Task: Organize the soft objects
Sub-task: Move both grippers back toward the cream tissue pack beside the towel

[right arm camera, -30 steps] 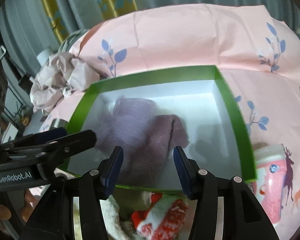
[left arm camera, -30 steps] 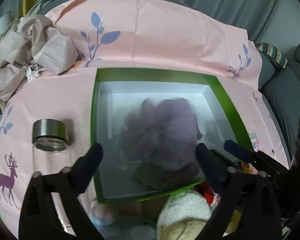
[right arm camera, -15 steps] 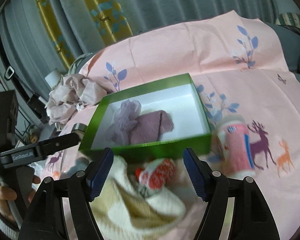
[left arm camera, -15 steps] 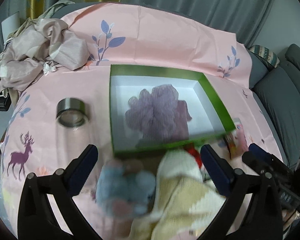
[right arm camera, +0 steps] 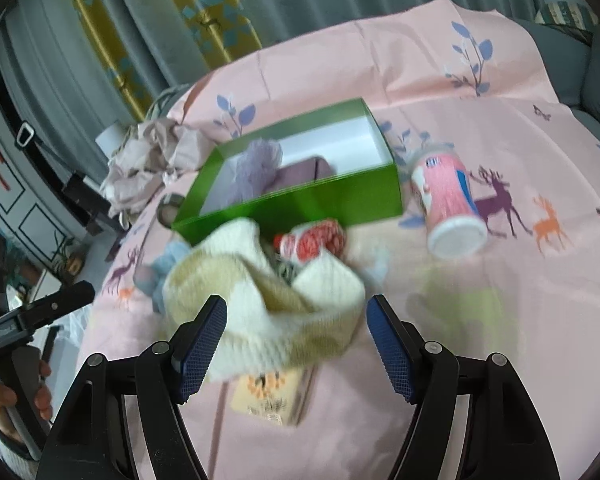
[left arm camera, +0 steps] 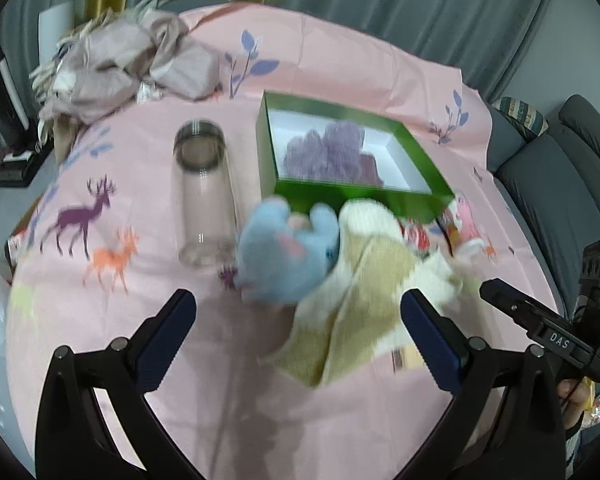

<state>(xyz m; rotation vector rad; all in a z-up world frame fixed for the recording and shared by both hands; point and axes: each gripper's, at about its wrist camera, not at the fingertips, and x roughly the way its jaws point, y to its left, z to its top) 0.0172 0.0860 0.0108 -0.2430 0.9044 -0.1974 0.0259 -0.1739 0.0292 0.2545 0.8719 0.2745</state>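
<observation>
My left gripper (left arm camera: 298, 322) stands wide open low in the left wrist view, nothing between its blue pads, hovering over the pink tablecloth (left arm camera: 148, 272). My right gripper (right arm camera: 296, 346) is open too, its pads either side of a cream and beige knitted piece (right arm camera: 268, 300) in the lower middle of the right wrist view, though I press on nothing. That knit lies heaped in front of the green box (right arm camera: 300, 200), with a red and white knitted item (right arm camera: 316, 240) just behind it and a blue plush toy (left arm camera: 288, 256) at its left side, touching it. Inside the box, in the upper middle of the frame, rest a lilac fluffy puff (right arm camera: 258, 172) and a mauve folded cloth (right arm camera: 304, 172). A clear glass jar (left arm camera: 204, 192) lies left of the box, a pink printed cup (right arm camera: 448, 200) on its side to the right. Crumpled beige fabric (left arm camera: 128, 64) sits at upper left.
</observation>
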